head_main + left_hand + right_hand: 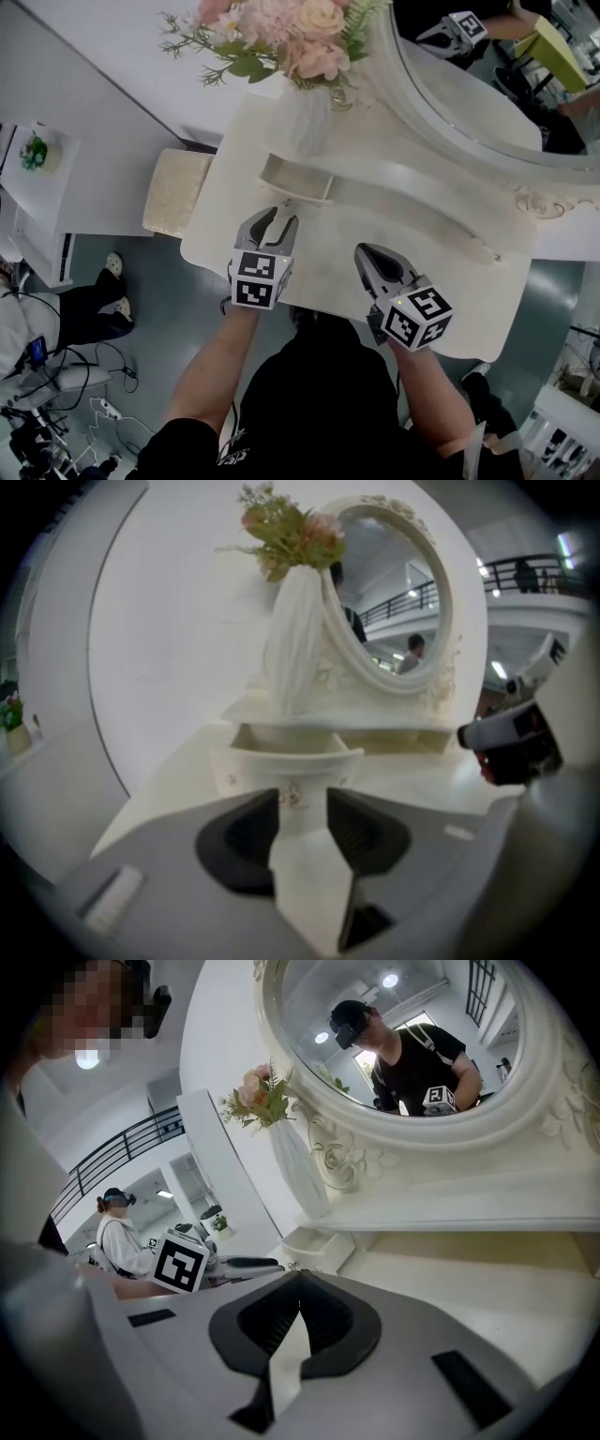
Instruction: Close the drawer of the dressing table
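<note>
- Drawer (295,181): one, pulled out of the low shelf at the back of the table (412,272), below and in front of the vase (305,117). It looks empty.
- Left gripper (281,220): jaws released and apart, nothing pressed between them. The tips sit just in front of the drawer front, with its small knob (292,797) showing in the gap.
- Right gripper (366,251): jaws clenched together on nothing, hovering over the tabletop well right of the drawer.
- Risk, skewed push: contact off to one side of the front would likely turn the drawer in its slot and jam it part way.
- Risk, jaw catching: with the jaws apart, one tip may slip past the knob or ride over the front edge into the drawer, so the push is lost.
- Risk, vase: it stands on the shelf directly above the drawer, so a hard shove or a high approach could rock it and its flowers (281,33).
- Risk, incomplete close: a light push may leave the front standing proud of the shelf.
- Count: grippers, two; table, one; drawer, one; knob, one; vase, one; flower bunch, one; oval mirror (487,94), one; stool (176,192), one, left of the table.
</note>
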Demonstrator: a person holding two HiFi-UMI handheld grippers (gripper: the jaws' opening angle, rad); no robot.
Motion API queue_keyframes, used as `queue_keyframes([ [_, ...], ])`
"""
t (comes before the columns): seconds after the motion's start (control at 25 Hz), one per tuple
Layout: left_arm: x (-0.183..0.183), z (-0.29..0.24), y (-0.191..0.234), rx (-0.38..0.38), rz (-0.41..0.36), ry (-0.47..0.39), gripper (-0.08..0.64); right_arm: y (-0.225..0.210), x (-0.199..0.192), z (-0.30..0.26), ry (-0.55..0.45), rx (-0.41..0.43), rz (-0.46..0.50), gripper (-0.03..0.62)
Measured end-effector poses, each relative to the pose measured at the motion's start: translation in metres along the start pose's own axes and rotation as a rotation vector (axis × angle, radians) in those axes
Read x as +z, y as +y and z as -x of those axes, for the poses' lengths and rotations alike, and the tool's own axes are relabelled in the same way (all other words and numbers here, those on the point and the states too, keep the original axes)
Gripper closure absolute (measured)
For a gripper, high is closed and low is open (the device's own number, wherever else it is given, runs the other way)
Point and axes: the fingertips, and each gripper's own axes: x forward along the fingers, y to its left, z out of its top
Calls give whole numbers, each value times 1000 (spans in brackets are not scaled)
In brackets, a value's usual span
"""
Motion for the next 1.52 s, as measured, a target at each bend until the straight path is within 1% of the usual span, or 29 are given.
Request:
queue_keyframes([
  [0.08, -2, -7, 2, -15, 8, 11, 390, 1, 2, -3, 4, 4, 2, 597],
  [0.2, -4, -15, 7, -34, 57, 20, 388, 1, 3, -5, 10, 7, 5, 597],
  [0.24, -5, -18, 8, -35, 63, 24, 390, 0, 3, -5, 12, 7, 6, 597],
  [0.36, -8, -24, 11, -25, 28, 42, 397, -2, 3, -6, 12, 6, 4, 597],
  [0.48, -11, -29, 12, -14, -11, 58, 427, -2, 2, -6, 9, 9, 2, 597],
  [0.68, -12, -34, 8, -19, -30, 69, 454, -1, 1, -7, 11, 17, -3, 597],
  [0.92, -11, -34, 8, -11, -46, 79, 457, -5, -2, -3, 12, 13, -11, 597],
  [1.08, 3, -32, 3, -20, -70, 55, 463, -8, -1, -1, 11, 6, -16, 597],
  [1.2, 9, -34, 4, -17, -75, 64, 463, -10, -1, 0, 9, 2, -18, 597],
  [1.52, 1, -50, 6, -26, -88, 94, 465, -12, -4, 1, 14, -9, -25, 597],
])
